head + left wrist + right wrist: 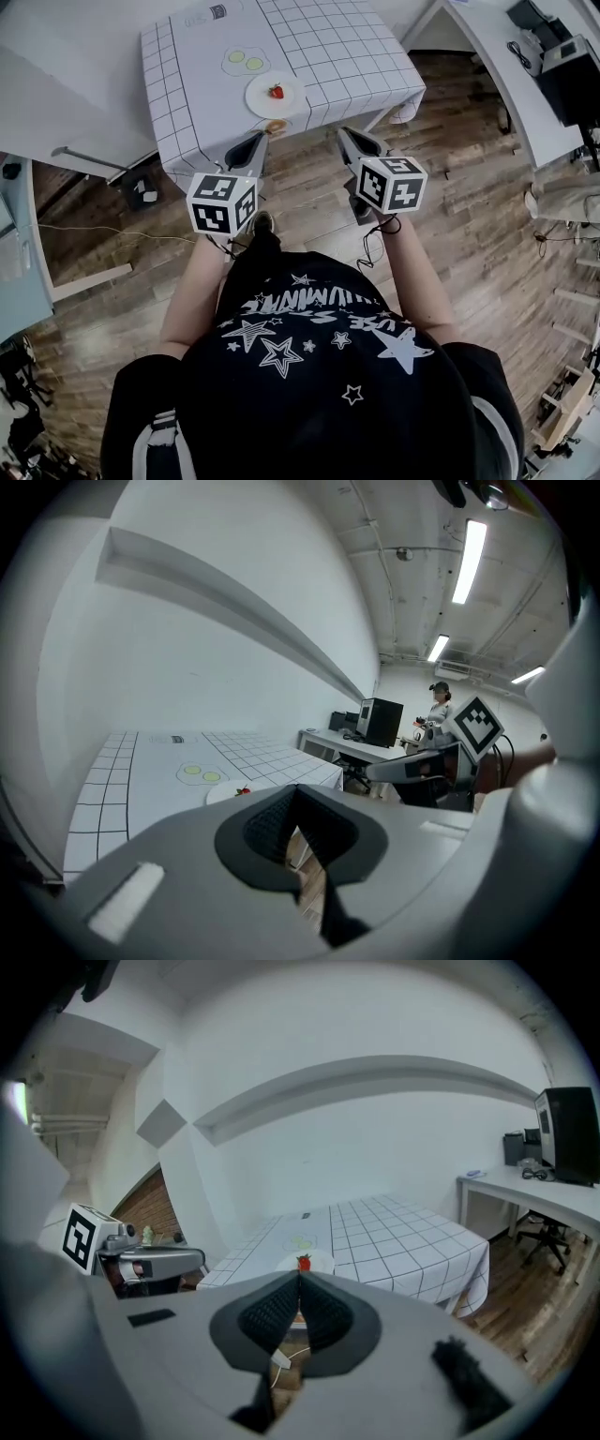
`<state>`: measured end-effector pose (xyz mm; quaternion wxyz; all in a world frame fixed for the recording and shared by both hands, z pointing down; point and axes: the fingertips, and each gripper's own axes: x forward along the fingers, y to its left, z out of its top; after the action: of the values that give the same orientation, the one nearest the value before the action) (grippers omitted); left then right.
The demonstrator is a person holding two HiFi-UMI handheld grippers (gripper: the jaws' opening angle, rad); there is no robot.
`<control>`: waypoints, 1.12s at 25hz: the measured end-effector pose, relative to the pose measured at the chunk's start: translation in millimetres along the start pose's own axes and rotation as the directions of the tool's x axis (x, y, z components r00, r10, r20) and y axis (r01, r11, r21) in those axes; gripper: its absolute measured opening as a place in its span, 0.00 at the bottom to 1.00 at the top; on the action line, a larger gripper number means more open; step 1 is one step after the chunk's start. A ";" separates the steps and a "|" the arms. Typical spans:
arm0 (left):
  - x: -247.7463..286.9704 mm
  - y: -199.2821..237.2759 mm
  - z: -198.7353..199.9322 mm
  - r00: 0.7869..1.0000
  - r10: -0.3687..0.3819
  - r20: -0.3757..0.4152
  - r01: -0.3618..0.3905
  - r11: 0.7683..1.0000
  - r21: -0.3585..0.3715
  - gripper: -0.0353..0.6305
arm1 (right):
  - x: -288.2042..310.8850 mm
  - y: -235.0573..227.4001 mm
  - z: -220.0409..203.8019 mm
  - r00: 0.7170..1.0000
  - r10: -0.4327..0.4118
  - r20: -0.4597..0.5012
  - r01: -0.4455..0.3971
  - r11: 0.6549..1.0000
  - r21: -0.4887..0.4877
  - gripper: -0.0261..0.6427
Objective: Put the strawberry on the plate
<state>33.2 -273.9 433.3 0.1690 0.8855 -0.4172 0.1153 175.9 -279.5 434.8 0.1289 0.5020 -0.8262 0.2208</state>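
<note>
Checked tablecloth (347,47), strawberry (276,91) on plate (257,99); left gripper (259,138), right gripper (343,133) short of it, jaws together, empty

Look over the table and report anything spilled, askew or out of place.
Nothing stands out. The strawberry sits on the white plate, the checked tablecloth lies flat, and the left gripper and right gripper are shut, empty, short of it. A small brownish thing at the near edge is too small to identify.
</note>
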 end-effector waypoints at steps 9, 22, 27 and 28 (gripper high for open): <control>-53.2 -70.6 -31.7 0.997 0.071 0.016 -0.071 0.997 0.006 0.07 | -67.3 22.5 -36.8 0.994 0.108 0.010 -0.107 0.994 -0.028 0.06; -124.0 -100.7 -66.3 0.981 0.195 -0.026 -0.195 0.981 -0.012 0.07 | -100.1 59.3 -76.3 0.975 0.223 0.023 -0.223 0.975 0.016 0.06; -132.7 -99.2 -69.7 0.977 0.207 -0.043 -0.208 0.978 -0.009 0.07 | -98.0 65.6 -87.6 0.975 0.221 -0.002 -0.221 0.975 0.004 0.06; -133.5 -99.3 -70.0 0.977 0.209 -0.044 -0.209 0.978 -0.011 0.07 | -97.0 67.2 -89.3 0.974 0.225 -0.003 -0.225 0.974 0.009 0.06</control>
<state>22.6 -93.7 431.1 0.1718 0.8328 -0.5050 0.1481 160.5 -133.6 454.5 0.1027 0.4053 -0.8766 0.2384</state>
